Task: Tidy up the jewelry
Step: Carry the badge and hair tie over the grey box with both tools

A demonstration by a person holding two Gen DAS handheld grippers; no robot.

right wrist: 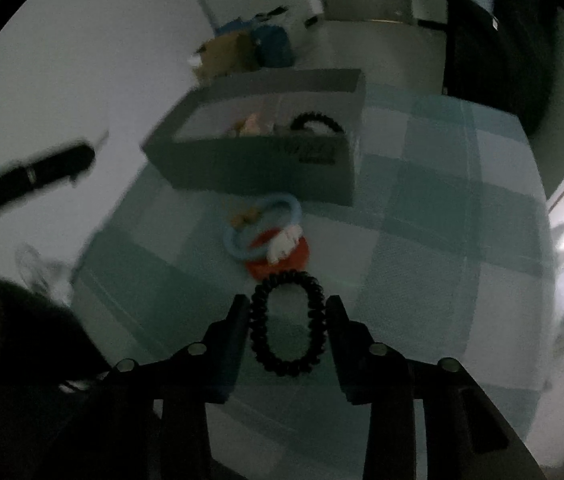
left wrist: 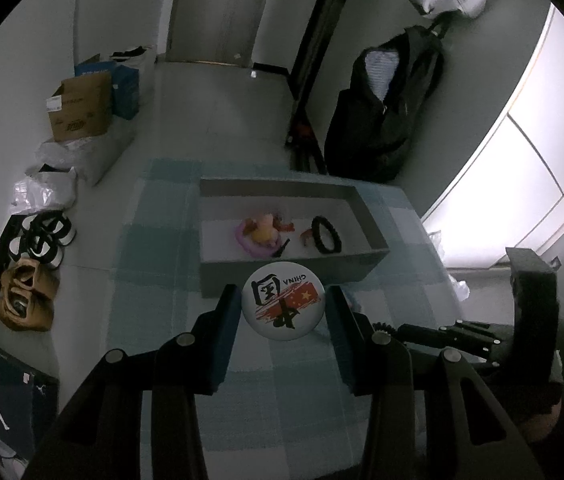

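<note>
Right now the left gripper is pinching a round white pin badge between its two fingers, the badge printed with "CHINA", a black brush character and a red flag. It is hanging just short of the near wall of an open grey cardboard box sitting on a blue-and-white checked cloth. Inside the box a pink-and-yellow ornament is lying beside a black beaded bracelet. The right gripper is clasping a second black beaded bracelet, its loop squeezed into a tall oval between the fingers, over the same cloth. Just beyond it a red ring with a white charm is overlapping a light blue ring, both lying near the box's front wall; this view is blurred.
</note>
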